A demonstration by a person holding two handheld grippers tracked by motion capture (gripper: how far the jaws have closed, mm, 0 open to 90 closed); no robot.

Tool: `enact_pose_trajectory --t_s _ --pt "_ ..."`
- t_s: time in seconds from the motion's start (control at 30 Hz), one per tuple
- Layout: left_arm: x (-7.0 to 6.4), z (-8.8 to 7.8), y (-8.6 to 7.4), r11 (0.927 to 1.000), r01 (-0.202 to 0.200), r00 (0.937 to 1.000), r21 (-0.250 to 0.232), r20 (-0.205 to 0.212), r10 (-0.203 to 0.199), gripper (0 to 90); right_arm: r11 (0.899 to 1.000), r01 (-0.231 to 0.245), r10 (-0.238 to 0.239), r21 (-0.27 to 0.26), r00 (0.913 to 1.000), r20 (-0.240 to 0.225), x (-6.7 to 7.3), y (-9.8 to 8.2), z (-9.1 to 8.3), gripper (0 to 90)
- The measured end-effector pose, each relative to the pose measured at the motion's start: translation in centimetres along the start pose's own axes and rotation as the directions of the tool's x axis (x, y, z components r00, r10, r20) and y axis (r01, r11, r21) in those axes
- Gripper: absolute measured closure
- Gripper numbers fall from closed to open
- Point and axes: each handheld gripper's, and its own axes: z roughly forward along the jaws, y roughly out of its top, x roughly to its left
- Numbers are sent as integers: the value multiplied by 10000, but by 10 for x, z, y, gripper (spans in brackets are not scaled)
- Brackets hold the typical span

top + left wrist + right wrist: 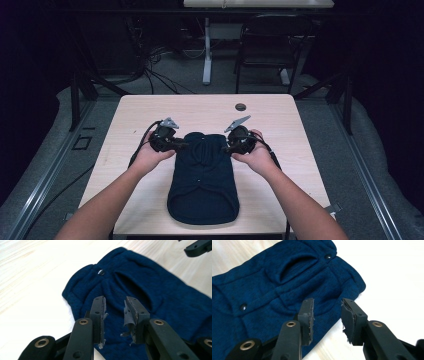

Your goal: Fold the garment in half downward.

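- Pale wooden rectangular worktop carries everything.
- Dark navy knitted garment with snap buttons lies flat at the worktop's middle.
- Left hand-held gripper sits at the garment's far-left edge, jaws partly apart over fabric, gripping nothing.
- Right hand-held gripper straddles the far-right edge, partly apart, holding nothing.
- Small dark round disc lies beyond.

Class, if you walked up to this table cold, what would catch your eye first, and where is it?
A dark blue knitted garment lies flat mid-table, its narrow end pointing away from the person. The left gripper and right gripper flank that narrow end, jaws apart over the fabric edges. A small dark round thing sits near the far edge.
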Motion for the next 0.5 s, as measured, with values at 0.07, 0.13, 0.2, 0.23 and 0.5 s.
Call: enact_pose_trajectory --t_s 0.07,0.13,0.2,0.23,0.5 --pt "2 6 0 9999 -9 9999 113 -125 10 693 10000 -9 9 18 10000 40 -1 1 3 623" --pt "6 14 0 9998 -75 9998 173 -208 79 696 9999 -78 77 89 9998 163 -4 2 15 634" --pt "10 20 -1 9999 -33 9996 137 -298 37 698 9998 -110 107 139 9998 196 -5 2 20 634" --pt "12 23 -1 9999 -47 9995 132 -299 51 701 9998 -117 113 168 9996 241 -6 3 24 635" --pt "25 40 -3 9991 370 9967 203 -734 -354 715 9989 -290 269 377 9980 567 -12 5 52 646"
